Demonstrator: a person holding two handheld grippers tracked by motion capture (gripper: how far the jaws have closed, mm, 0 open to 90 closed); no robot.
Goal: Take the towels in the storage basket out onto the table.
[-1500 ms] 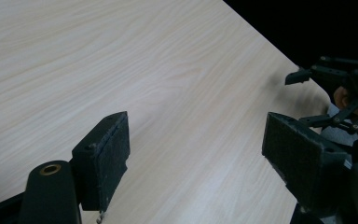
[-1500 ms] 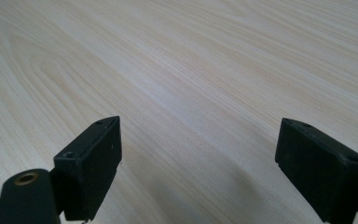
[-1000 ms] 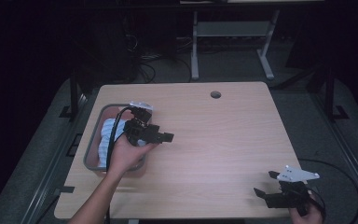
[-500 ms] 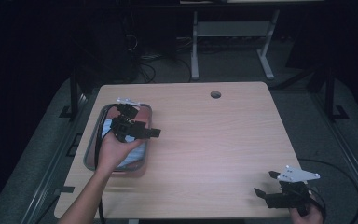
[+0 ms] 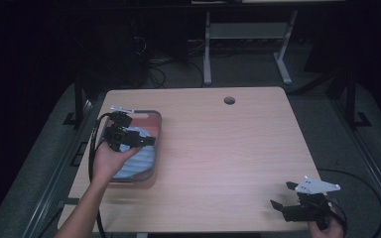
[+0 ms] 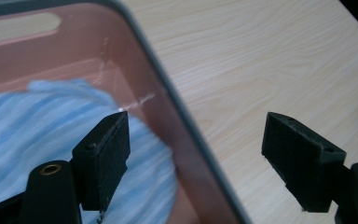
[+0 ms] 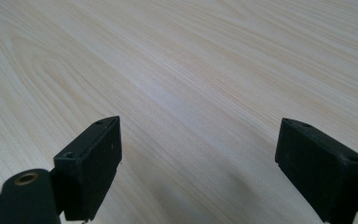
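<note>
A pink see-through bin (image 5: 158,130) with a grey rim stands at the table's left side, and a blue-and-white striped cloth (image 5: 140,159) lies inside it. My left gripper (image 5: 148,141) hovers open over the bin, pointing right. In the left gripper view its jaws straddle the bin's rim (image 6: 168,93), one jaw above the cloth (image 6: 37,130) and the other above the bare tabletop; the left gripper (image 6: 196,154) holds nothing. My right gripper (image 5: 281,195) rests open near the front right corner of the table, and the right gripper (image 7: 198,163) has only wood between its jaws.
The light wooden table (image 5: 228,148) has a round cable hole (image 5: 229,100) near its far edge. Behind it, on the dark floor, stand the legs of a white metal frame (image 5: 207,54). Cables trail from both grippers.
My left gripper has drifted left across the bin, from its right side toward its middle. The right gripper has stayed where it was.
</note>
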